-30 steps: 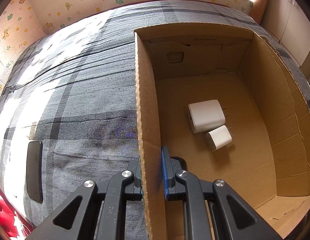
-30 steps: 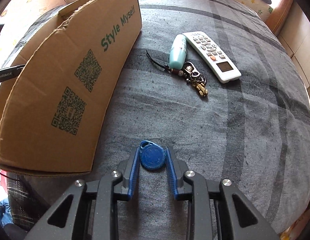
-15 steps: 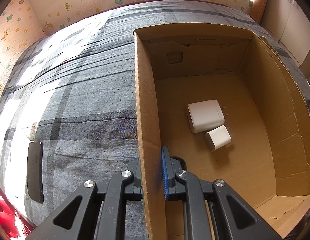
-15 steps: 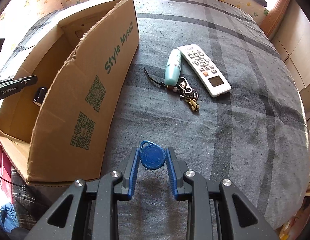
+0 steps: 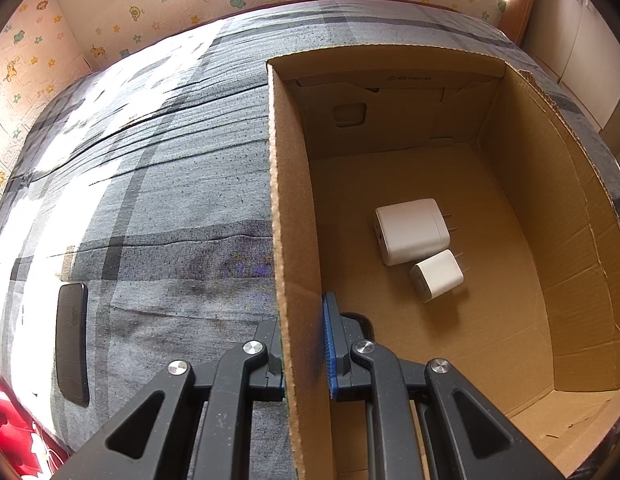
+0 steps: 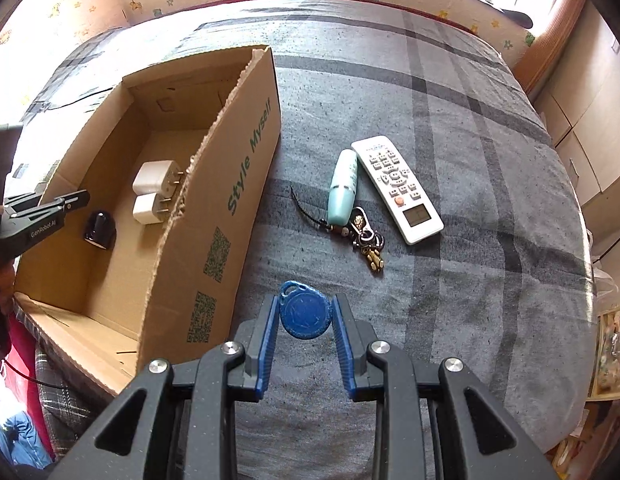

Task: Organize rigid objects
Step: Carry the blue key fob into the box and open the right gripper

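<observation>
1. The right gripper (image 6: 306,322) sat at the bottom centre of the right wrist view, its jaws closed on a blue key fob (image 6: 305,312), which was pinched between the two blue pads with its loop end pointing to the upper left.
2. The fob was clear of the grey plaid bedcover (image 6: 450,280), which spread beneath it across most of the frame.
3. Above and to the right of the fob, near the middle of the frame, lay a white remote control (image 6: 397,188), a mint-green tube (image 6: 343,187) just beside it on the left, and a bunch of keys (image 6: 366,242) touching the tube's lower end.
4. The cardboard box (image 6: 234,208) filled the left of that view, open at the top, just left of the gripper.
5. Inside it lay two white chargers (image 6: 152,190) side by side and a small black object (image 6: 99,230) to their lower left.
6. In the left wrist view, the left gripper (image 5: 304,338) at the bottom centre was clamped on the box's near wall, one pad on each face.
7. A dark phone-like slab (image 5: 72,344) lay on the bedcover at the lower left.
</observation>
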Available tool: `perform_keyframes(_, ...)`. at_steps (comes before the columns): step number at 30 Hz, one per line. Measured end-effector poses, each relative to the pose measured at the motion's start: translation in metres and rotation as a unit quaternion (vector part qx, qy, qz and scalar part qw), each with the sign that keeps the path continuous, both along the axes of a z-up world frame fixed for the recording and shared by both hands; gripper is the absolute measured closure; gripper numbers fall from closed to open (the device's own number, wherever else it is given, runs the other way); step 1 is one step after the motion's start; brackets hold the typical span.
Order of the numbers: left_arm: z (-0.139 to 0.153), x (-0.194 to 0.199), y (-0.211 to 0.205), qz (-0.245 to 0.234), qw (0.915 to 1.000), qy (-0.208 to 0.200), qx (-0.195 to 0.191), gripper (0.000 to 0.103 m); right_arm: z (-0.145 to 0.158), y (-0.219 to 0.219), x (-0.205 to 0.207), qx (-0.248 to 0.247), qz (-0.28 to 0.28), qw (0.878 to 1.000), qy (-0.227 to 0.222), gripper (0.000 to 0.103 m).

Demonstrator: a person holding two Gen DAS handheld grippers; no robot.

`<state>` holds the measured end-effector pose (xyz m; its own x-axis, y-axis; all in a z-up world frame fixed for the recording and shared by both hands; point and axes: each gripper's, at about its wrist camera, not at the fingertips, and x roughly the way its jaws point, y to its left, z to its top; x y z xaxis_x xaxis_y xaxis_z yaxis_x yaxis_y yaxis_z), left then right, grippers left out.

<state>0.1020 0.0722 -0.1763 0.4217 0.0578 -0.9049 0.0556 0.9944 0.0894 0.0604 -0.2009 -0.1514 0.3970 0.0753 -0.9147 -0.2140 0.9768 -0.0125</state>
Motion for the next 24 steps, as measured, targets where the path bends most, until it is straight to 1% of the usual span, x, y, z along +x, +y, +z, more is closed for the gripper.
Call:
perform_keyframes(8, 0.0, 0.0, 0.0, 0.001, 1.0, 0.0, -0.001, 0.089, 0.028, 0.017, 0.012, -0.004, 0.011, 1.0, -0.019, 0.075)
perform_keyframes(13, -0.001, 0.0, 0.001, 0.002, 1.0, 0.0, -0.003, 0.089, 0.041, 0.03, 0.02, -0.001, 0.021, 0.999, -0.029, 0.075)
perform_keyframes(20, -0.001, 0.0, 0.001, 0.002, 1.0, 0.0, -0.002, 0.089, 0.051, 0.059, 0.029, 0.008, 0.045, 0.998, -0.035, 0.075)
perform_keyframes(24, -0.001, 0.0, 0.002, 0.003, 1.0, 0.0, -0.005, 0.089, 0.051, 0.076, 0.035, 0.012, 0.062, 0.997, -0.033, 0.075)
